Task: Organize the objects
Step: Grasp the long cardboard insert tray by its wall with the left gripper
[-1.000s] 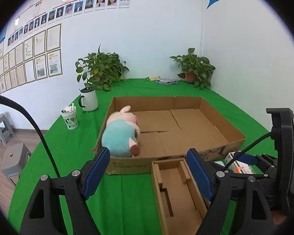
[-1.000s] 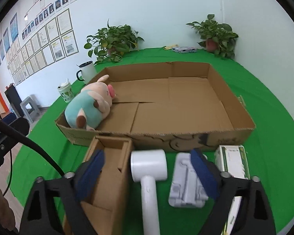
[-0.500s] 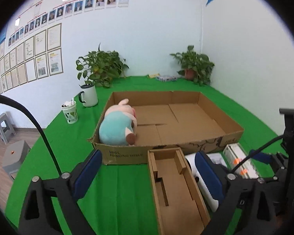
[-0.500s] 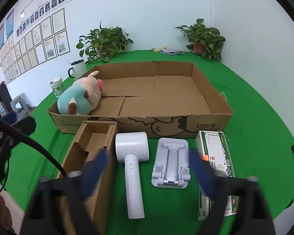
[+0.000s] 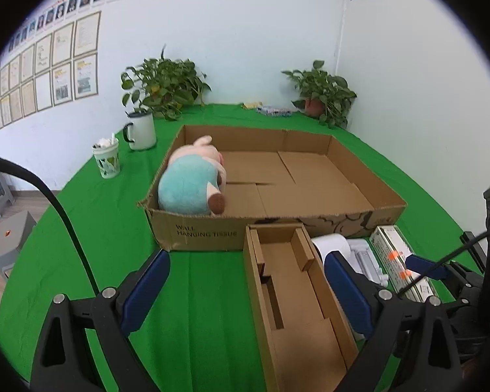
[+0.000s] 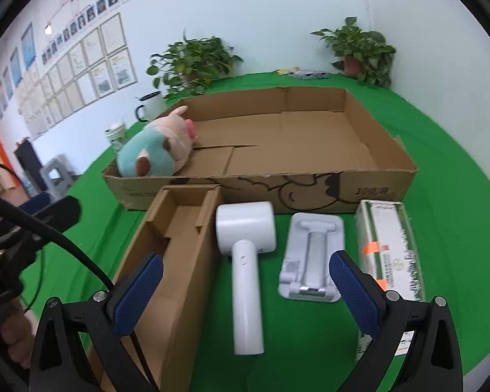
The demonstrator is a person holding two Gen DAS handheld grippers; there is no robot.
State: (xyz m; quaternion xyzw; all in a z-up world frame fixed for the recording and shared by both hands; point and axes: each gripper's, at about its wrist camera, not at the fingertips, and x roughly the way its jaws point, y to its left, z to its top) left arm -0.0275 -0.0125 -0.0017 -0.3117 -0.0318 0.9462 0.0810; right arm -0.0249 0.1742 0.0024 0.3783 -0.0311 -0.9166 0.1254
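A large shallow cardboard box [image 5: 369, 215] [image 6: 379, 176] lies on the green table with a plush pig [image 5: 192, 186] [image 6: 156, 153] in its near-left corner. In front of it lie a narrow cardboard insert box [image 5: 294, 297] [image 6: 176, 248], a white hair dryer [image 6: 245, 254], a grey phone stand [image 6: 310, 258] and a white-green carton [image 6: 388, 248] [image 5: 398, 258]. My left gripper [image 5: 245, 290] is open and empty above the insert box. My right gripper [image 6: 245, 294] is open and empty above the hair dryer handle.
A white mug [image 5: 140, 130] and a paper cup [image 5: 107, 160] stand left of the big box. Two potted plants [image 5: 163, 85] [image 5: 323, 98] and small packets [image 5: 274, 109] sit at the table's back by the walls. Grey stools [image 5: 9, 238] stand off the table's left edge.
Both grippers have pulled back and risen from the big box. The right gripper view now shows the whole hair dryer, stand and carton. Both stay open.
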